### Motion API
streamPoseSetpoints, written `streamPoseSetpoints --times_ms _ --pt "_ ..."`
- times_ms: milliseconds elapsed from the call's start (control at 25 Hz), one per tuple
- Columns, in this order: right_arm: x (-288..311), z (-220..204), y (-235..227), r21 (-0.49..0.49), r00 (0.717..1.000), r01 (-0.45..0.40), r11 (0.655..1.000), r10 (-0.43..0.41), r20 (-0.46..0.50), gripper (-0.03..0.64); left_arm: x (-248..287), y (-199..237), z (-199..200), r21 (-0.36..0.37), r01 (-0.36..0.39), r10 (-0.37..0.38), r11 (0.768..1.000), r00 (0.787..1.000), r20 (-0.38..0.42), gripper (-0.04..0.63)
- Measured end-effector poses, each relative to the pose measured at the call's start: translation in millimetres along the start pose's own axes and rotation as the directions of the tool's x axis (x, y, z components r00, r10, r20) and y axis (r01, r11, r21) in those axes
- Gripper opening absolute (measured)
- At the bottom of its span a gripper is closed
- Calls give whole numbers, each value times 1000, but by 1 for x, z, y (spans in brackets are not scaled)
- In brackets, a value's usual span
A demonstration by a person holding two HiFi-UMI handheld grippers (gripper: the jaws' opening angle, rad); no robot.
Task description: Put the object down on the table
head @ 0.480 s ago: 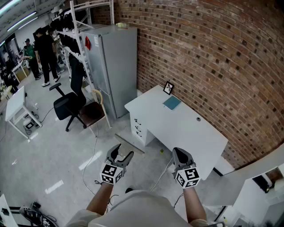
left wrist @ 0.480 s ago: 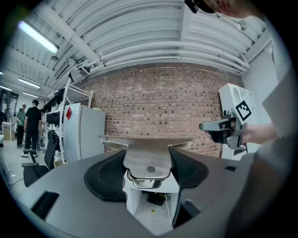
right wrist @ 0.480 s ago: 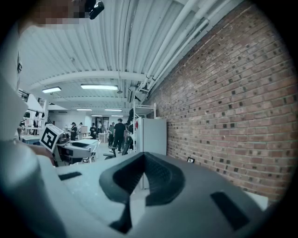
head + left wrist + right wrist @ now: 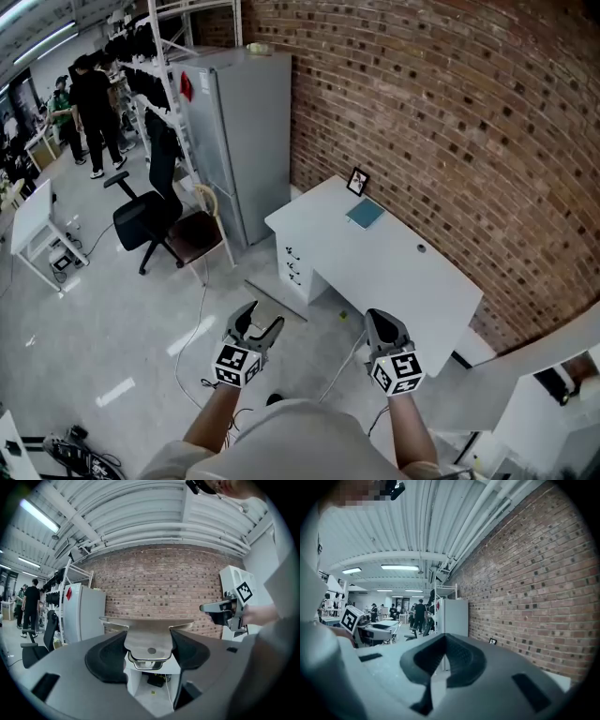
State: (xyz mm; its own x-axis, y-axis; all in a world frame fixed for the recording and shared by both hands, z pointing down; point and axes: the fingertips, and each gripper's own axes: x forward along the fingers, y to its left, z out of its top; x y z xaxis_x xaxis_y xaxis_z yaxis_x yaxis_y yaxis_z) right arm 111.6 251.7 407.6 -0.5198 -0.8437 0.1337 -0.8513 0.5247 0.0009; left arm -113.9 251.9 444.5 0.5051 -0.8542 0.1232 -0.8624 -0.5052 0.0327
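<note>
Nothing moved: white desk (image 4: 394, 272) against brick wall (image 4: 450, 112); left gripper (image 4: 262, 319) holds metal object (image 4: 149, 641).

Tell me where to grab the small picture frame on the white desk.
Pinch the picture frame by its top edge, claw coming down from above. It stands upright at the far corner of the desk, hard by the brick wall, so its upper rim is probably freest.

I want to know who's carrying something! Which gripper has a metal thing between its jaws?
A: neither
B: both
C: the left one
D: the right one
C: a metal plate is gripped between the jaws of the left gripper, while the right gripper has its jaws closed together on nothing.
</note>
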Motion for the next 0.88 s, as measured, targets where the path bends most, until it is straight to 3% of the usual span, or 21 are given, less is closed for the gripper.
streamPoseSetpoints --times_ms 880 --pt "40 -25 47 30 998 35 999 -33 -62 3 -15 52 -25 -22 52 -53 998 998 -40 276"
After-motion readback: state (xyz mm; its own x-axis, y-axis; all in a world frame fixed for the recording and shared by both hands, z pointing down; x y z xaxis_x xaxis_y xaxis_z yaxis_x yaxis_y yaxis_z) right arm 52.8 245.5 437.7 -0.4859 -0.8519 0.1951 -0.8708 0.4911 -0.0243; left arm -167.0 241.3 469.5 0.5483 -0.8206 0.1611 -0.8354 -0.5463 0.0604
